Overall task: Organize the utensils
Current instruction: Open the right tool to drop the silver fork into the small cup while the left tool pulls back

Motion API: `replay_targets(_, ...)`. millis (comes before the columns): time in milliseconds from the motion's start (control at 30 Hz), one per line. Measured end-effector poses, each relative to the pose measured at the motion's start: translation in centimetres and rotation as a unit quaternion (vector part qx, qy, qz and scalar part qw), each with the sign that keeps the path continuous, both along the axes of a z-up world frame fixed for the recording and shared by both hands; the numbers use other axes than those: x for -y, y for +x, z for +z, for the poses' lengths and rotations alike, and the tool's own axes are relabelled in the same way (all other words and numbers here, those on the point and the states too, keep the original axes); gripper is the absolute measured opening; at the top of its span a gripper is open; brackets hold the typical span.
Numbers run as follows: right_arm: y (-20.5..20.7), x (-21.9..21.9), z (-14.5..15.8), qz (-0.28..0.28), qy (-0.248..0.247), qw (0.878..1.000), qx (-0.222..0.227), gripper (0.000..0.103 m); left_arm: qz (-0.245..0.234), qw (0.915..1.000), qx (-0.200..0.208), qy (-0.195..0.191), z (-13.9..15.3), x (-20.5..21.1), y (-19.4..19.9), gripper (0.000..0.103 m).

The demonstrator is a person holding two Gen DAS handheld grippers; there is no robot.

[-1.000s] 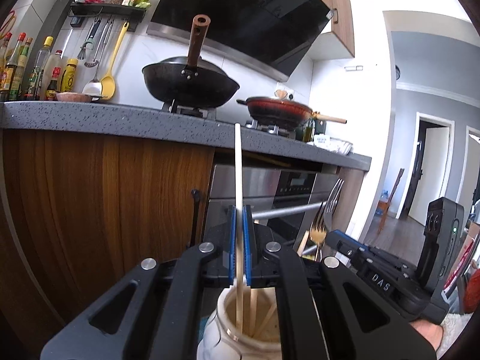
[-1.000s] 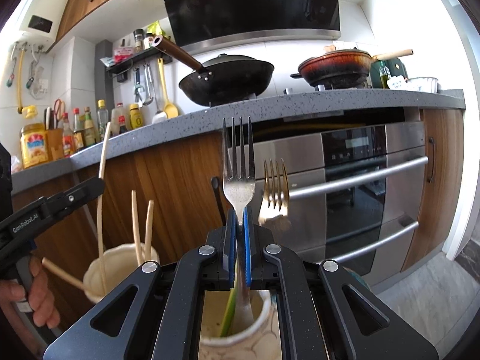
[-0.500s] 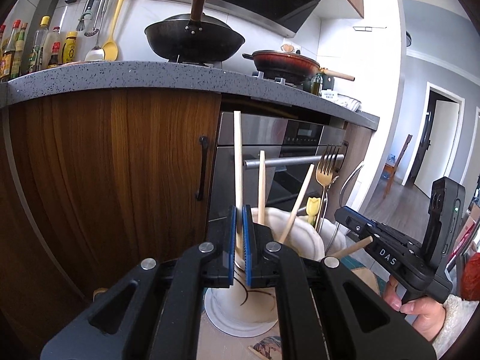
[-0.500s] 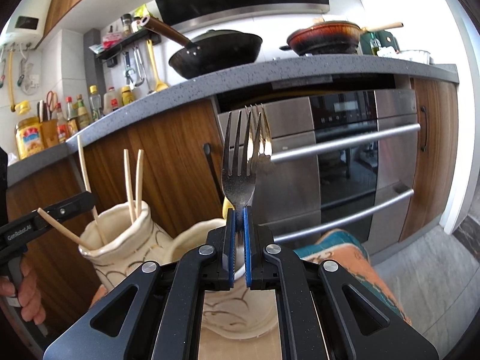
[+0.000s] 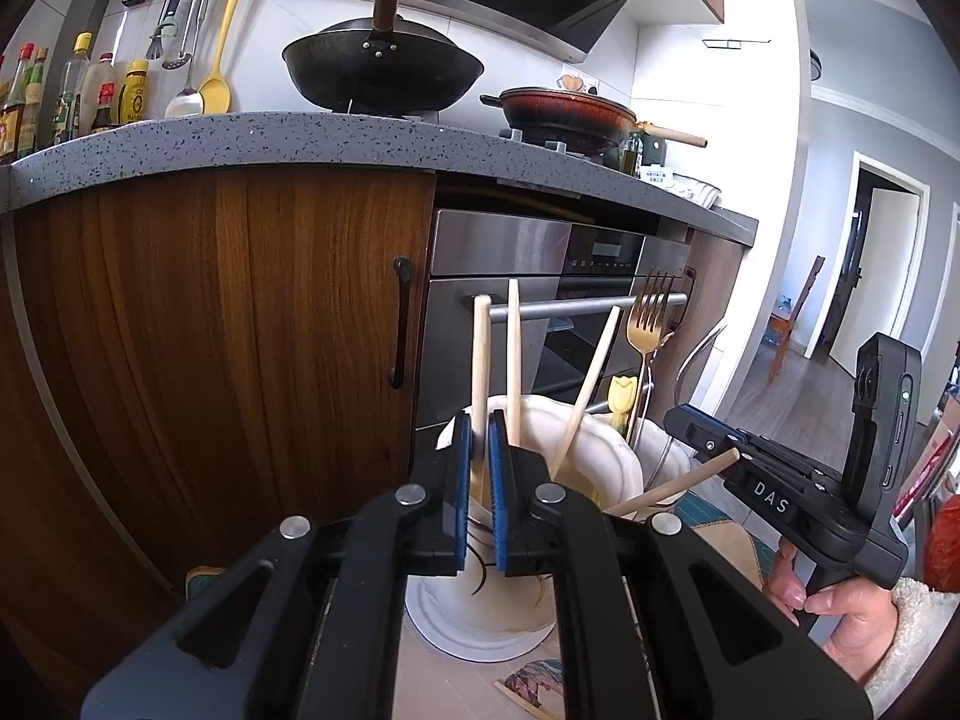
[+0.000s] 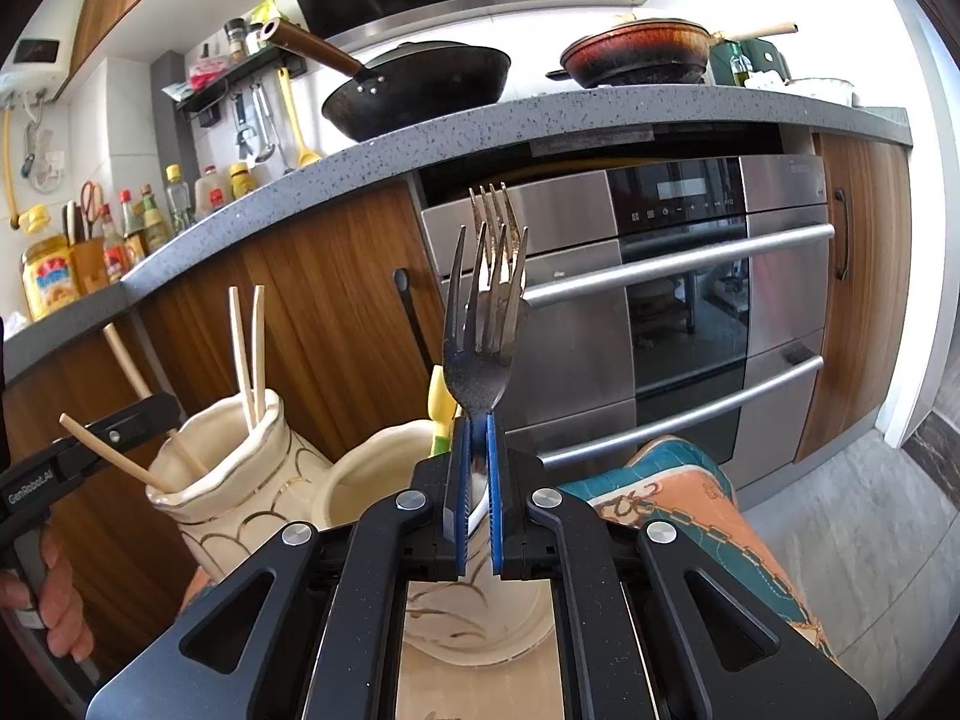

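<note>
My left gripper (image 5: 477,462) is shut on a pale wooden chopstick (image 5: 480,354) that stands upright over the white ceramic vase (image 5: 600,462). Several other chopsticks (image 5: 585,384) lean inside that vase. My right gripper (image 6: 474,474) is shut on a silver fork (image 6: 480,354), tines up, above the cream holder (image 6: 372,480). A second fork (image 6: 495,216) stands just behind it, and a yellow-handled piece (image 6: 441,402) sits in the same holder. In the right wrist view the chopstick vase (image 6: 228,474) stands to the left, with the left gripper's body beside it.
Both holders stand on a low beige surface (image 6: 480,690) with a patterned cloth (image 6: 690,480) at its right. Behind are a wooden cabinet door (image 5: 240,330), a steel oven (image 6: 690,300) and a grey countertop (image 5: 270,144) with a wok (image 5: 384,72) and a pan. A hand (image 5: 840,600) holds the right gripper.
Both cameras have tipped downward, so the holders now show in front instead of beneath the jaws. Less of the chopstick stands above the left jaws. The fork is held as before.
</note>
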State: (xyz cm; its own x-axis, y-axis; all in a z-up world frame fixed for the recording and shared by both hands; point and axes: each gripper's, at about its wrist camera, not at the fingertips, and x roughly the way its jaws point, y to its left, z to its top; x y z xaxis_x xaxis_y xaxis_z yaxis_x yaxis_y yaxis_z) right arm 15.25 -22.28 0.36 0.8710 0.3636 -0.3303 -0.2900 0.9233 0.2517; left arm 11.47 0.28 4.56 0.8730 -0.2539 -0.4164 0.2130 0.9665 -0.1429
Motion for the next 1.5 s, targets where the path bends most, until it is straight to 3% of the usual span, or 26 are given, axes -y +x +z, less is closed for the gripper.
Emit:
replay_targets(67,0.1,0.0,0.0,-0.001,0.001,1.000,-0.003,0.006,0.000,1.0000,0.000,0.001,0.1,0.0,0.0,0.007)
replay_targets(200,0.2,0.2,0.1,-0.005,0.002,1.000,-0.006,0.012,0.001,0.9999,0.011,-0.002,0.7,-0.3,-0.5,0.024)
replay_targets(367,-0.1,0.4,0.2,-0.009,0.005,1.000,-0.011,0.012,0.007,0.9998,0.018,-0.007,1.1,-0.8,-1.1,0.024)
replay_targets(533,-1.4,0.8,0.6,-0.003,0.008,1.000,-0.012,0.029,0.013,0.9996,0.021,-0.013,1.6,-1.5,-2.0,0.027)
replay_targets(867,-6.4,0.5,-0.6,0.052,-0.036,0.997,-0.052,0.076,0.036,0.9993,0.005,0.005,0.7,-3.6,-5.8,0.054)
replay_targets(967,-8.0,-0.7,-1.7,0.080,-0.059,0.992,-0.075,0.078,0.052,0.9985,-0.016,0.010,-0.6,-4.8,-6.7,0.061)
replay_targets(1067,-9.3,-2.3,-2.6,0.110,-0.075,0.987,-0.094,0.084,0.071,0.9967,-0.040,0.009,-2.0,-6.0,-7.7,0.077)
replay_targets(1200,-10.7,-4.6,-3.3,0.141,-0.096,0.979,-0.108,0.088,0.090,0.9934,-0.070,0.007,-4.0,-7.2,-8.8,0.087)
replay_targets(1500,-12.5,-12.0,-5.8,0.212,-0.171,0.951,-0.145,0.091,0.114,0.9883,-0.101,0.003,-6.0,-8.8,-9.8,0.093)
